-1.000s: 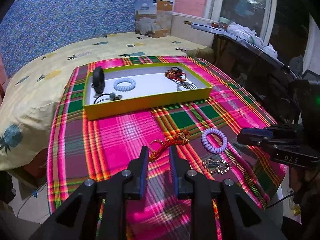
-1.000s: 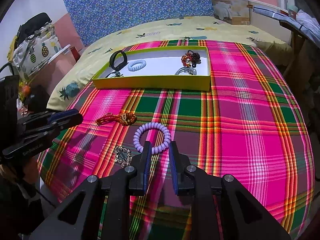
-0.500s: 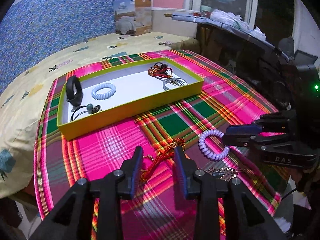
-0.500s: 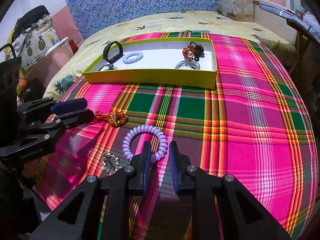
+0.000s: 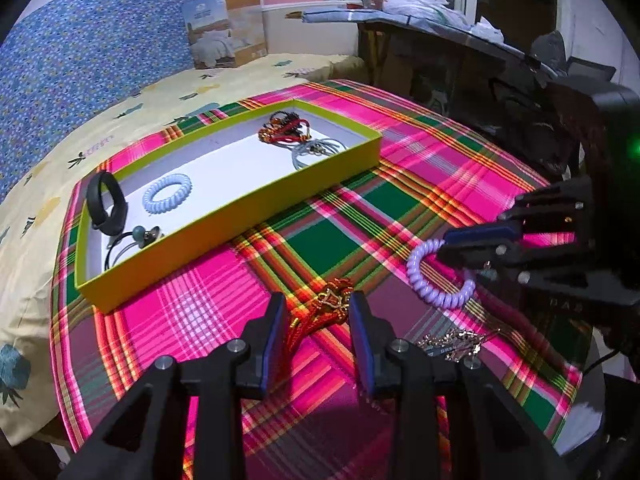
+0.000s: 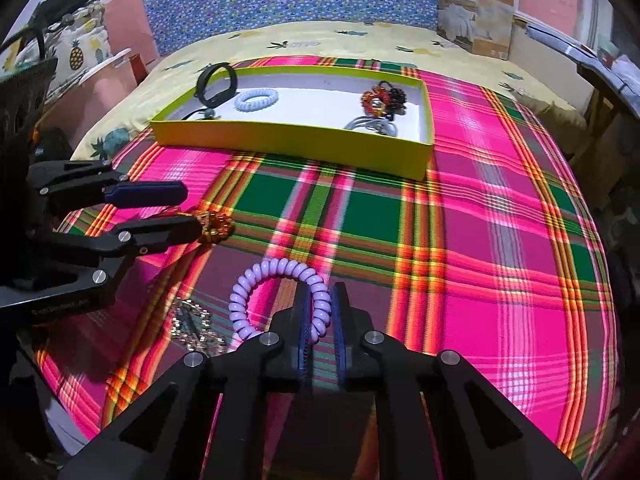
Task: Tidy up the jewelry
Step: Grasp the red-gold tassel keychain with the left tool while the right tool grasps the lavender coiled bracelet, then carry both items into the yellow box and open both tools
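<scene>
A yellow-green tray [image 5: 240, 224] [image 6: 288, 140] on the plaid cloth holds a black band [image 5: 106, 204], a pale blue coil tie [image 5: 167, 199], red-orange beads [image 5: 284, 128] and a silver bangle [image 5: 316, 150]. My left gripper [image 5: 318, 312] [image 6: 192, 210] is open, its jaws on either side of a red and gold tassel charm [image 5: 328, 304] [image 6: 216, 226] on the cloth. My right gripper [image 6: 320, 312] [image 5: 464, 246] stands with its jaws narrowly apart around the rim of a purple coil tie [image 6: 280, 296] [image 5: 436, 280].
A small silver chain piece [image 5: 456, 342] [image 6: 192, 320] lies on the cloth near me, between the grippers. The bed with a yellow pineapple sheet [image 5: 48, 184] lies beyond. A dark desk [image 5: 460, 68] stands at the right. A boxed item [image 6: 476, 8] leans at the back.
Both grippers moved forward and down. The left jaws opened wider and now straddle the tassel charm. The right jaws now reach around the purple tie's rim.
</scene>
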`<action>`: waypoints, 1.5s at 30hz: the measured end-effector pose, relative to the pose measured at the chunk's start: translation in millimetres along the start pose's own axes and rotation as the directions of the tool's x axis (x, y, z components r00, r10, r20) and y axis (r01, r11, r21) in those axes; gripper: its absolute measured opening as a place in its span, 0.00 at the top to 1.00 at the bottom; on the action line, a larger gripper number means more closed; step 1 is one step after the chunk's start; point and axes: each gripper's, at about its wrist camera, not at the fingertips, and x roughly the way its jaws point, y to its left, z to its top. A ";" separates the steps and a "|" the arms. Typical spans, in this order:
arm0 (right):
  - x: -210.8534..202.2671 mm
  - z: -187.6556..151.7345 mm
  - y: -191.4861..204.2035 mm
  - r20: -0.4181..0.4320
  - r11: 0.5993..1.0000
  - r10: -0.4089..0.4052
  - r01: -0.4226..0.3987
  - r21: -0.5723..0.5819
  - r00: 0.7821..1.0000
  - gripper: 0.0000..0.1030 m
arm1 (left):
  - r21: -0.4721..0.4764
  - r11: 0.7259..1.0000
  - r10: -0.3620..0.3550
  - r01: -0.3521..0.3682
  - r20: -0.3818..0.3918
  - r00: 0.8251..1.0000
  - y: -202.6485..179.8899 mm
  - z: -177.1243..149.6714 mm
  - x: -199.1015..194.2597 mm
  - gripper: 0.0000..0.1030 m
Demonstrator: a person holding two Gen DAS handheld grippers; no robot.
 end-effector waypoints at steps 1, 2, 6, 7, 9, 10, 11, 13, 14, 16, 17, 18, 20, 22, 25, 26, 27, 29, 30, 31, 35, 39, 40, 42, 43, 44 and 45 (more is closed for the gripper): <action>-0.6 -0.4 -1.9 0.001 1.000 -0.002 0.002 0.004 1.000 0.90 | 0.007 1.000 -0.008 0.008 -0.006 1.000 -0.8 0.1 1.2 0.67; -1.2 -1.3 -4.4 0.001 1.000 -0.003 0.003 0.010 1.000 0.90 | 0.017 1.000 -0.013 0.014 -0.011 1.000 -1.9 0.4 2.6 0.67; -3.5 -4.0 -10.9 0.005 1.000 0.001 -0.001 0.028 1.000 0.90 | 0.061 0.998 -0.005 0.007 -0.032 0.999 -7.5 1.4 7.3 0.67; -3.8 -4.3 -12.2 0.006 0.999 0.003 -0.003 0.032 1.000 0.90 | 0.070 0.998 -0.001 0.004 -0.036 0.999 -8.6 1.6 8.5 0.67; -4.8 -5.0 -13.7 0.009 0.999 0.004 -0.004 0.038 1.000 0.90 | 0.086 0.996 0.009 -0.006 -0.041 0.999 -10.3 2.3 9.6 0.67; -5.3 -5.4 -14.5 0.010 0.999 0.005 -0.005 0.041 1.000 0.90 | 0.090 0.996 0.011 -0.007 -0.042 0.999 -11.3 2.5 9.8 0.70; -5.6 -5.8 -14.7 0.011 0.999 0.005 -0.005 0.042 1.000 0.90 | 0.092 0.996 0.004 0.000 -0.044 0.999 -12.5 2.5 9.6 0.79; -6.2 -5.9 -15.2 0.013 0.999 0.004 -0.005 0.045 1.000 0.90 | 0.092 0.996 0.004 0.000 -0.044 0.999 -14.8 2.8 9.8 0.86; -6.5 -6.0 -15.5 0.015 0.999 0.005 -0.006 0.047 1.000 0.90 | 0.098 0.995 0.012 -0.008 -0.041 0.999 -17.0 2.5 9.4 0.90; -7.5 -6.7 -15.9 0.019 0.999 0.007 -0.008 0.051 1.000 0.91 | 0.091 0.996 0.010 -0.006 -0.039 0.999 -18.3 2.3 8.5 0.90; -8.2 -7.1 -16.6 0.021 0.999 0.007 -0.008 0.052 1.000 0.91 | 0.082 0.997 0.008 -0.005 -0.036 0.999 -18.5 1.8 7.5 0.91; -9.1 -7.5 -17.2 0.024 0.998 0.008 -0.010 0.055 1.000 0.91 | 0.071 0.997 0.005 -0.003 -0.032 0.999 -17.8 1.6 6.2 0.91; -10.8 -8.5 -18.3 0.029 0.998 0.010 -0.012 0.061 1.000 0.91 | 0.037 0.999 0.000 0.001 -0.018 1.000 -15.5 1.2 1.8 0.91; -13.3 -9.2 -19.6 0.038 0.997 0.012 -0.015 0.069 0.999 0.91 | -0.007 1.000 -0.005 0.005 -0.001 1.000 -10.6 0.7 -4.5 0.91; -16.6 -9.2 -20.1 0.052 0.997 0.016 -0.020 0.077 0.999 0.91 | -0.072 0.997 -0.005 0.007 0.028 1.000 -4.5 0.5 -15.5 0.91; -17.9 -8.9 -19.8 0.057 0.997 0.018 -0.023 0.078 0.998 0.91 | -0.094 0.995 -0.010 0.014 0.039 0.999 -2.0 0.8 -19.2 0.91; -19.4 -8.7 -19.5 0.063 0.997 0.020 -0.025 0.079 0.998 0.91 | -0.112 0.994 -0.011 0.016 0.048 0.999 -0.2 0.8 -22.6 0.91; -22.1 -7.8 -18.7 0.073 0.996 0.022 -0.028 0.081 0.997 0.91 | -0.150 0.989 -0.005 0.015 0.067 0.998 3.7 -0.3 -30.8 0.91; -23.6 -7.2 -18.1 0.079 0.996 0.024 -0.030 0.080 0.997 0.91 | -0.169 0.986 -0.005 0.017 0.074 0.997 6.0 -0.5 -32.8 0.91; -24.9 -6.9 -17.6 0.083 0.996 0.024 -0.031 0.079 0.996 0.91 | -0.189 0.982 -0.005 0.020 0.081 0.997 8.2 -1.0 -35.9 0.91; -29.9 -3.4 -15.8 0.101 0.996 0.029 -0.037 0.078 0.994 0.91 | -0.251 0.968 0.010 0.016 0.101 0.995 17.4 -3.5 -46.1 0.91; -34.5 3.1 -15.4 0.119 0.996 0.035 -0.045 0.079 0.992 0.91 | -0.290 0.957 0.023 0.010 0.109 0.994 26.8 -2.1 -50.1 0.91; -35.2 4.7 -15.3 0.122 0.996 0.034 -0.044 0.078 0.992 0.91 | -0.297 0.955 0.026 0.008 0.110 0.994 29.0 -1.5 -50.8 0.91; -37.1 10.2 -15.2 0.133 0.996 0.034 -0.044 0.076 0.991 0.91 | -0.312 0.950 0.027 0.009 0.110 0.994 33.5 0.2 -51.1 0.91; -37.5 12.3 -15.3 0.136 0.996 0.033 -0.043 0.074 0.990 0.91 | -0.317 0.948 0.028 0.008 0.110 0.994 35.9 1.5 -50.5 0.91; -38.1 15.4 -15.3 0.141 0.997 0.032 -0.042 0.071 0.990 0.91 | -0.321 0.947 0.032 0.004 0.109 0.994 38.5 3.2 -49.7 0.91; -38.5 17.8 -15.4 0.144 0.997 0.031 -0.042 0.070 0.989 0.91 | -0.324 0.946 0.036 0.000 0.107 0.994 39.9 4.8 -48.9 0.91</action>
